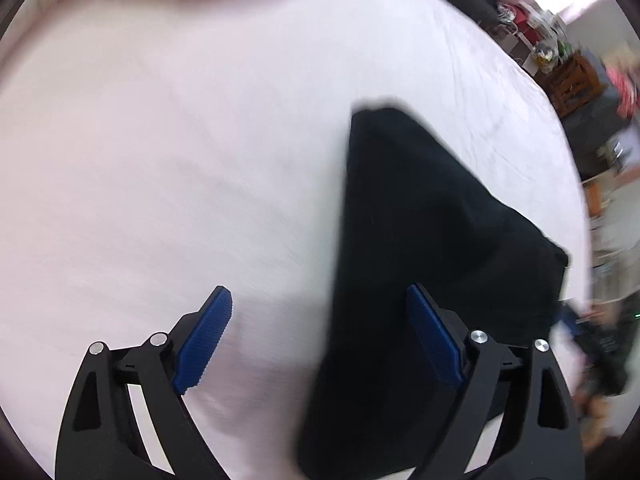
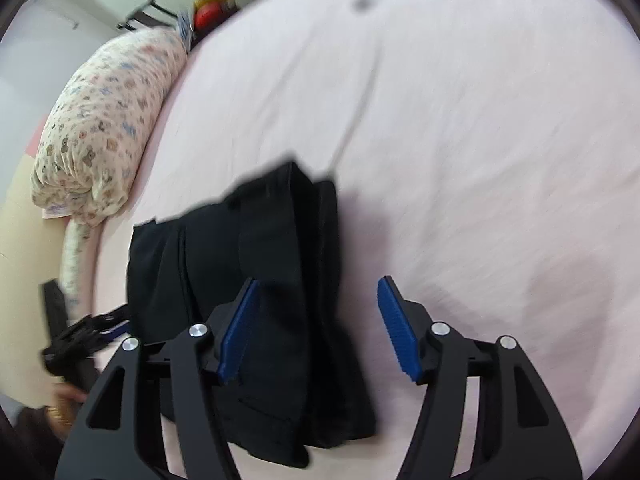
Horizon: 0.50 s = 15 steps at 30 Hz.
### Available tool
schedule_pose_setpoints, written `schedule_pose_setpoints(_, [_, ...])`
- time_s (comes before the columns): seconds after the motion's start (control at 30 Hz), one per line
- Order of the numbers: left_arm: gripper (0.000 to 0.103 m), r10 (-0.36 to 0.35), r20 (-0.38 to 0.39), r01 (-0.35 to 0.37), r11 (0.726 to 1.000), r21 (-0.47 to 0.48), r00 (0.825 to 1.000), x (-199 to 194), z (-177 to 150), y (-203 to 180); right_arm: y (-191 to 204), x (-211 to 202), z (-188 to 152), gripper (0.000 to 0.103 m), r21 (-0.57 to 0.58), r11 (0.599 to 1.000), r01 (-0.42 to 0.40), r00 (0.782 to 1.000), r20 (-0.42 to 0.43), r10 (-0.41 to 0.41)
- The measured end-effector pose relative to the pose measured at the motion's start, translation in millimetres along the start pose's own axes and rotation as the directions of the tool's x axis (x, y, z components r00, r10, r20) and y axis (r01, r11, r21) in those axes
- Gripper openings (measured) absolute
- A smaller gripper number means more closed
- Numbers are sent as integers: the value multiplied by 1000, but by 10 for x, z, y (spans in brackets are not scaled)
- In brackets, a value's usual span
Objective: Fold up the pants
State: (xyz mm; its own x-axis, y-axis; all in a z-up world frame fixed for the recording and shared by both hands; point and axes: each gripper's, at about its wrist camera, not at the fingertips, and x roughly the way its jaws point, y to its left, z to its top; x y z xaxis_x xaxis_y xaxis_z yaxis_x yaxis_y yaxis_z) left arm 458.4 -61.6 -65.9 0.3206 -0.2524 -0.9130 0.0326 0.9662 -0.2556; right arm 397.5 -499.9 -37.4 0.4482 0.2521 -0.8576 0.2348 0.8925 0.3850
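The black pants lie folded in a compact stack on the pale pink bed sheet. My left gripper is open and empty, above the stack's left edge. In the right wrist view the folded pants show layered edges. My right gripper is open and empty, just above the near right part of the stack. The left gripper shows blurred at the left edge of that view, beside the pants.
A rolled floral quilt lies along the bed's left side by a wall. Cluttered furniture and boxes stand beyond the bed's far right edge. The sheet spreads wide around the pants.
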Motion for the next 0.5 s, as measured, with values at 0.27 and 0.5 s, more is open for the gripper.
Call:
schedule_pose_setpoints(0.27, [102, -74, 265, -25, 937, 348, 961, -613, -554, -972, 866, -168, -276, 61, -303, 948, 101, 977, 212, -37])
schedule_pose_setpoints(0.5, [102, -47, 117, 9, 954, 300, 992, -130, -667, -1239, 1082, 156, -453, 61, -382, 911, 153, 981, 170, -93])
